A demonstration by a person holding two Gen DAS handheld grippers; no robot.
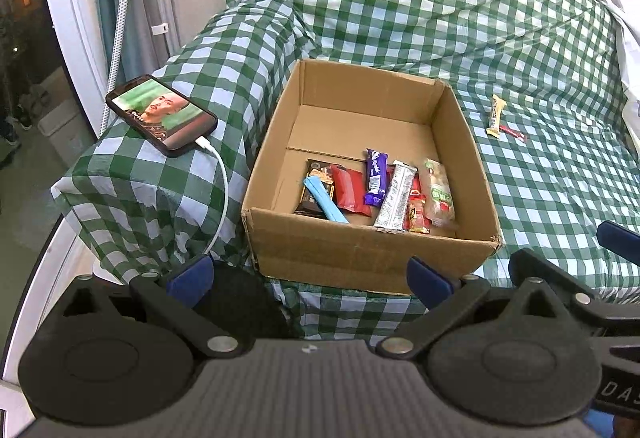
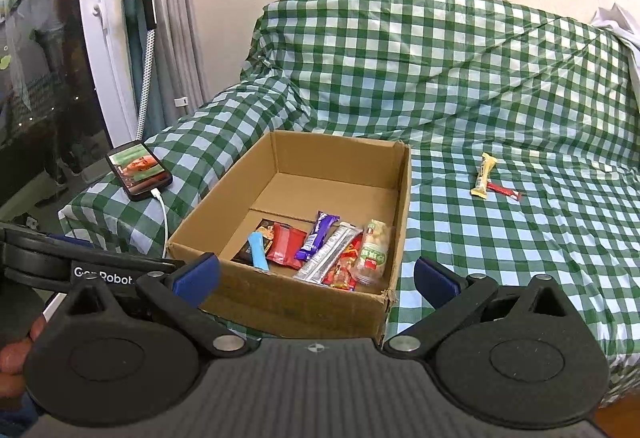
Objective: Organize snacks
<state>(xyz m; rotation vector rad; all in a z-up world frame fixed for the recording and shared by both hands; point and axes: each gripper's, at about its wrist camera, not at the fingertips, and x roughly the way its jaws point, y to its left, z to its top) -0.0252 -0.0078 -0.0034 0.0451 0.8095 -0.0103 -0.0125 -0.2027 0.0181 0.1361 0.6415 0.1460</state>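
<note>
Two loose snacks, a yellow bar (image 2: 483, 175) and a red stick (image 2: 505, 191), lie on the checked sofa cover (image 2: 520, 238) right of the box (image 2: 304, 302), ahead-right of the right hand-held gripper (image 2: 316, 276), which is nearer. Both it and the left hand-held gripper (image 1: 308, 274) are wide and empty.
</note>
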